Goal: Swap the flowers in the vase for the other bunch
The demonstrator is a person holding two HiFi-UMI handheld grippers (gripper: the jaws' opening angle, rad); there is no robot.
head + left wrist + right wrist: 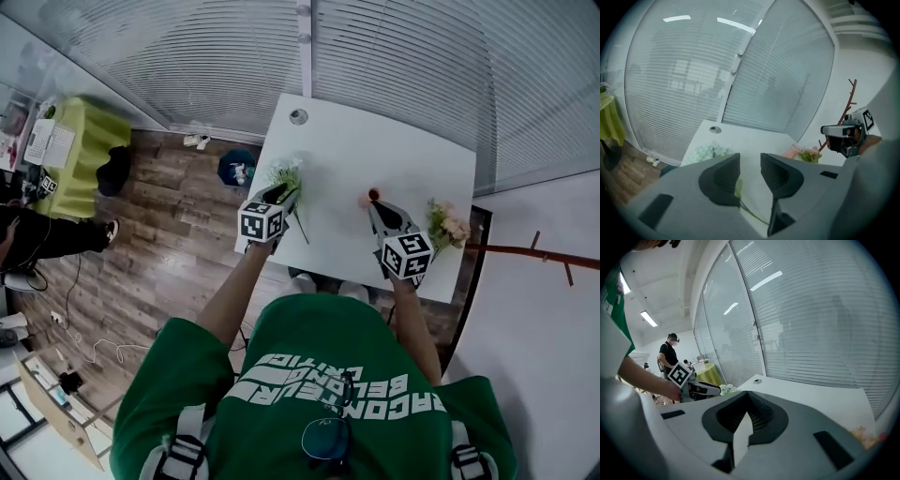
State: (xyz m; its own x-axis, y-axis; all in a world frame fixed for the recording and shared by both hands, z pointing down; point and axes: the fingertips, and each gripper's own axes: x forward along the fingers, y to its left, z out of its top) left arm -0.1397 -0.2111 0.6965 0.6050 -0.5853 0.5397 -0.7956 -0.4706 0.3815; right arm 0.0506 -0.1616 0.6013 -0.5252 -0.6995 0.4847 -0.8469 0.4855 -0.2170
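Cool, even light from far blinds (811,324) and ceiling strips (647,317); fisheye edges darken and bend; the near right gripper (747,397) seems soft.

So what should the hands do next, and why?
Probably open the right gripper and reach for the pink bunch: the white bunch lies on the table under the open left gripper, and the right is shut, empty.

Two flower bunches (286,176) (448,225), two hand-held grippers (284,193) (373,202), one table (375,141).
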